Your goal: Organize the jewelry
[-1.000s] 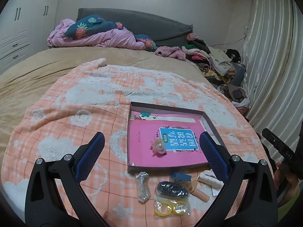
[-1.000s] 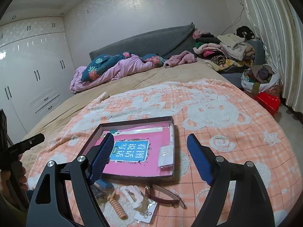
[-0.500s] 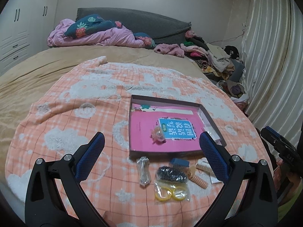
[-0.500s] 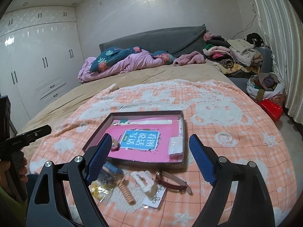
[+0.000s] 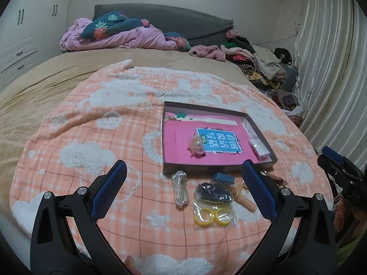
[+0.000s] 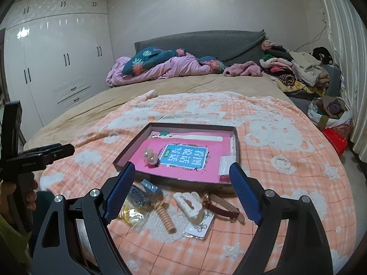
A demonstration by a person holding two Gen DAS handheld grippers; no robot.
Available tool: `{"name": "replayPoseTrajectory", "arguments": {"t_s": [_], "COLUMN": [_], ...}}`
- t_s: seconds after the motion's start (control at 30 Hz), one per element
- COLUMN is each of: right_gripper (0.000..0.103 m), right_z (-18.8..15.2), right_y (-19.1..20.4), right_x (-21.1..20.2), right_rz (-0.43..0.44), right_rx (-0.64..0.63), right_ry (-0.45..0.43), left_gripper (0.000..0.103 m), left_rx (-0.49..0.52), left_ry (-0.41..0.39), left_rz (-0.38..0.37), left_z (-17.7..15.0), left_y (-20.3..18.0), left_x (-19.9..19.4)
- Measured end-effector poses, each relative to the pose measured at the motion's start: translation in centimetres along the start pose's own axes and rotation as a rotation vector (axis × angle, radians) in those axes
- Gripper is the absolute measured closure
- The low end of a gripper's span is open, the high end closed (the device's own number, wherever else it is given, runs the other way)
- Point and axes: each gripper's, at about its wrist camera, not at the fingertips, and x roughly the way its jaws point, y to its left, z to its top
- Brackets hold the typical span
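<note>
A shallow dark box (image 5: pixel 206 167) (image 6: pixel 128 144) lined with a pink book lies on the peach blanket; a small pink trinket (image 5: pixel 196 147) (image 6: pixel 151 159) rests in it. Before its near edge lie loose items: a clear bag with yellow rings (image 5: pixel 212 213) (image 6: pixel 130 214), a black piece in a bag (image 5: pixel 212 192), a clear packet (image 5: pixel 180 186), a tan spiral hair tie (image 6: pixel 166 217), a white hair claw (image 6: pixel 189 202), a brown watch (image 6: pixel 223 208) and a card of earrings (image 6: pixel 200 225). My left gripper (image 5: pixel 183 194) and right gripper (image 6: pixel 182 197) are open, empty, hovering short of the items.
The peach blanket (image 5: pixel 91 137) covers a tan bed with a pink duvet (image 6: pixel 160 68) and clothes pile (image 6: pixel 296 68) at the far end. Curtains (image 5: pixel 332 68) hang on the right, a white wardrobe (image 6: pixel 45 68) on the left. A red bin (image 6: pixel 335 139) is on the floor.
Both grippers have pulled back and risen away from the box, so the loose items show more fully. Jaws stay open. Nothing on the bed has moved.
</note>
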Motion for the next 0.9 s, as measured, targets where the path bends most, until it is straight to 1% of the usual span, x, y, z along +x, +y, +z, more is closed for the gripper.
{"name": "replayPoseTrajectory", "arguments": {"t_s": [0.4,0.57,0.77,0.83,0.9], "right_gripper": [0.02,0.02,0.02,0.022,0.026], "right_z": [-3.0,-3.8,-4.6,-4.9,-5.2], "right_y": [1.9,2.7,3.5,3.7,3.9], "right_x": [1.5,2.3,3.7,4.1,4.5], "right_rz": [0.039,0.067,0.078,0.084,0.093], "right_rx": [-0.065,-0.08,-0.109,-0.115,-0.123], "right_ry": [0.101,0.127,0.169,0.182,0.198], "left_gripper": [0.01,0.01,0.01,0.01,0.01], "left_rx": [0.029,0.038,0.033,0.034,0.033], "left_ry": [0.072,0.106,0.131,0.136,0.141], "left_rz": [0.008,0.014,0.017,0.015,0.017], "left_z": [-2.4,-3.5,-4.5,-4.7,-4.9], "left_y": [-0.2,0.0,0.3,0.4,0.6], "left_x": [1.4,2.2,3.2,3.5,3.9]}}
